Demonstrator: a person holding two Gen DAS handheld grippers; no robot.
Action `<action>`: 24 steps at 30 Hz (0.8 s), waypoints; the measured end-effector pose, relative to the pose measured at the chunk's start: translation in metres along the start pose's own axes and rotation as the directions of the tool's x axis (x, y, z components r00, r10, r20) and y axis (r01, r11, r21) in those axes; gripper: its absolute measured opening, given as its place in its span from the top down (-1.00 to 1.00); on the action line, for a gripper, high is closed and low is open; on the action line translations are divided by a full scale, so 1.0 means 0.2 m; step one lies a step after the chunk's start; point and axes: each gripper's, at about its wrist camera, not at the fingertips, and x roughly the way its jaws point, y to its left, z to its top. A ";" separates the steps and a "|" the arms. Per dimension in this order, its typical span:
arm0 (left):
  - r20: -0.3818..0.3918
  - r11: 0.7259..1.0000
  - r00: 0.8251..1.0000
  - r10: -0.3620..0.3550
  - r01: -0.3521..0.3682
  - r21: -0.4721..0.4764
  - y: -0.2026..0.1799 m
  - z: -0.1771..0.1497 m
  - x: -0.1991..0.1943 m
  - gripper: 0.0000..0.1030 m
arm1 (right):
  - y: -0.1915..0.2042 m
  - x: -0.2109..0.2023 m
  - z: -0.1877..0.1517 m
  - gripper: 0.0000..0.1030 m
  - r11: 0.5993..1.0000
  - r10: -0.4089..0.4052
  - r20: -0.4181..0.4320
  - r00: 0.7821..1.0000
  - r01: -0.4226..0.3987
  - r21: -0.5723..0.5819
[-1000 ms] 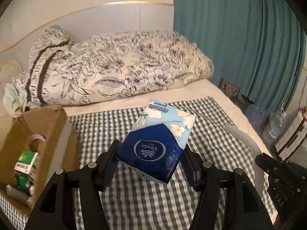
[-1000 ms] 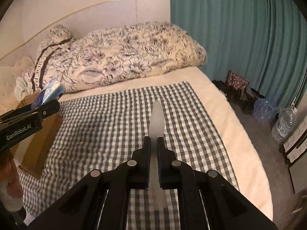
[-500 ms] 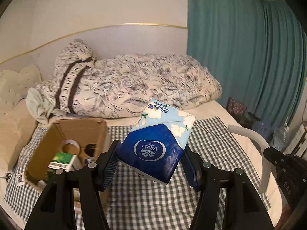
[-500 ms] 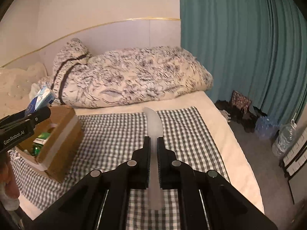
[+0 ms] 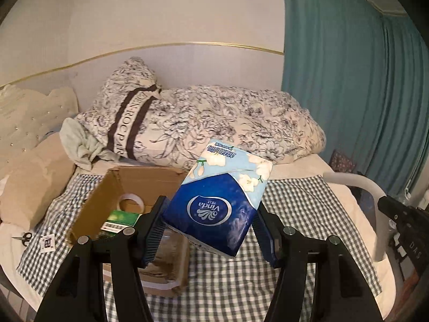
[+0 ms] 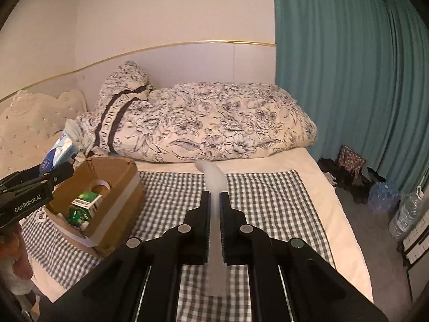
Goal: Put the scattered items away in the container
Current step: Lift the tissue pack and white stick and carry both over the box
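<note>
Left claw (image 5: 211, 230) gripping tissue pack (image 5: 222, 201) beside cardboard box (image 5: 128, 185); right claw (image 6: 213, 209) clamping white curved piece (image 6: 214, 187)

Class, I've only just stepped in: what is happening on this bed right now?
A person is tidying loose items into a cardboard box on the checked blanket. The left gripper holds a blue Vinda tissue pack in the air beside the box, not yet inside. The right gripper is clamped on a white curved handle-like piece. The box already holds a tape roll and a green carton.
</note>
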 end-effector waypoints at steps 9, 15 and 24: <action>-0.007 0.997 0.998 0.069 -0.069 -0.040 0.28 0.01 -0.01 -0.20 | 0.24 0.05 0.09 0.88 0.997 0.063 0.017 0.998 -0.062 -0.045; -0.014 0.991 0.993 0.118 -0.119 -0.063 0.47 0.03 0.00 -0.20 | 0.39 0.08 0.14 0.88 0.991 0.117 0.020 0.993 -0.116 -0.071; -0.042 0.985 0.988 0.151 -0.154 -0.077 0.67 0.04 0.06 -0.20 | 0.64 0.20 0.19 0.88 0.980 0.158 0.008 0.987 -0.155 -0.128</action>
